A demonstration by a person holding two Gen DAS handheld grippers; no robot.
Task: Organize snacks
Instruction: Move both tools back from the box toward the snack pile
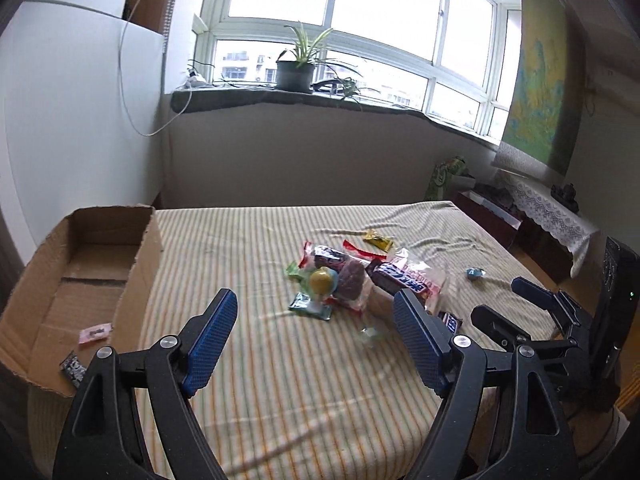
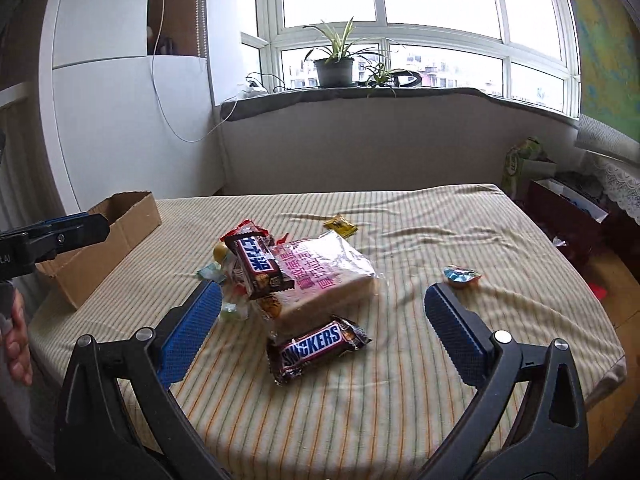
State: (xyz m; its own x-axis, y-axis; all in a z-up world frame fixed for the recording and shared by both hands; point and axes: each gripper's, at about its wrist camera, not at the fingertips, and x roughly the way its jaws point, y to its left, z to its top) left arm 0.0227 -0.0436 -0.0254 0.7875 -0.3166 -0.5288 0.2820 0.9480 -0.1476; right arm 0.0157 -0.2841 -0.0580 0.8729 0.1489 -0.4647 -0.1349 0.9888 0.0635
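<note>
Snacks lie heaped near the middle of the cream striped tablecloth (image 2: pixel 400 400): a brown Snickers bar (image 2: pixel 318 346) nearest me, behind it a clear bag of pale cake with pink lettering (image 2: pixel 328 280), and a second brown chocolate bar with white characters (image 2: pixel 256 266) propped on the pile's left edge. A yellow ball-shaped sweet (image 1: pixel 320 282) and a teal foil sachet (image 1: pixel 310 306) sit on the far side as my right camera sees it. Two stragglers lie apart: a small yellow wrapped sweet (image 2: pixel 340 226) toward the window, and a blue-lidded jelly cup (image 2: pixel 460 275) off to the right.

I have the right gripper (image 2: pixel 320 310) hovering low over the Snickers bar, its blue-padded fingers (image 2: pixel 188 332) spread wide on either side and touching nothing. I judge this lines up a grasp across the bar's short width, since it lies free of the heap.

The left gripper (image 1: pixel 314 312) hangs further back, also spread wide and empty, pointing at the pile.

The open brown cardboard box (image 1: pixel 140 264) stands at the table's left edge, within the left gripper's reach, and holds a small pink wrapped sweet (image 1: pixel 95 332) and a black patterned sachet (image 1: pixel 74 370). So I take it as the destination, with most of the sorting undone.
</note>
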